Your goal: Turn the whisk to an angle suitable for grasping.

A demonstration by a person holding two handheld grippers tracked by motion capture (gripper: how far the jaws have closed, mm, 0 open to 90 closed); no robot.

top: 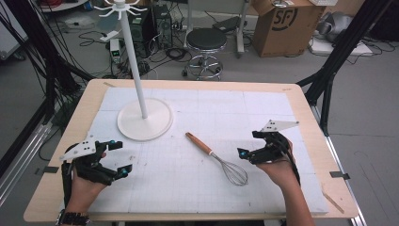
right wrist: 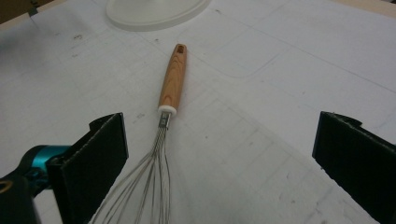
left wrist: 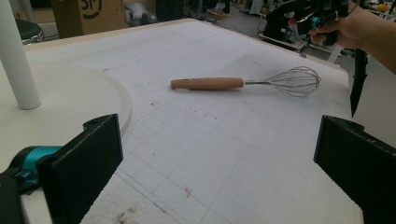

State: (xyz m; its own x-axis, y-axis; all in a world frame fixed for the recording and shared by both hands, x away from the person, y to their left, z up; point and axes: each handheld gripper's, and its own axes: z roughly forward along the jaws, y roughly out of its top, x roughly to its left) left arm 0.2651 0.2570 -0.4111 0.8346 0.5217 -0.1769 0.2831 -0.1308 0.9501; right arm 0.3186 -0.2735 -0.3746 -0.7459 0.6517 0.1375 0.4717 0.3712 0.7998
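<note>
Right gripper [top: 252,145]: jaws spread wide, nothing between them; in the right gripper view the wire head of the whisk [right wrist: 164,140] lies on the mat just ahead of and between them, not touched. Left gripper [top: 117,157]: jaws equally wide, empty, near the table's left front. Whisk lies flat mid-table, long axis diagonal: wooden handle [top: 198,142] points toward the white stand base [top: 162,123], wire head [top: 234,173] toward the person's right hand [top: 277,167]. Stand pole [top: 132,56] upright. No containers on the white mat [top: 226,106].
</note>
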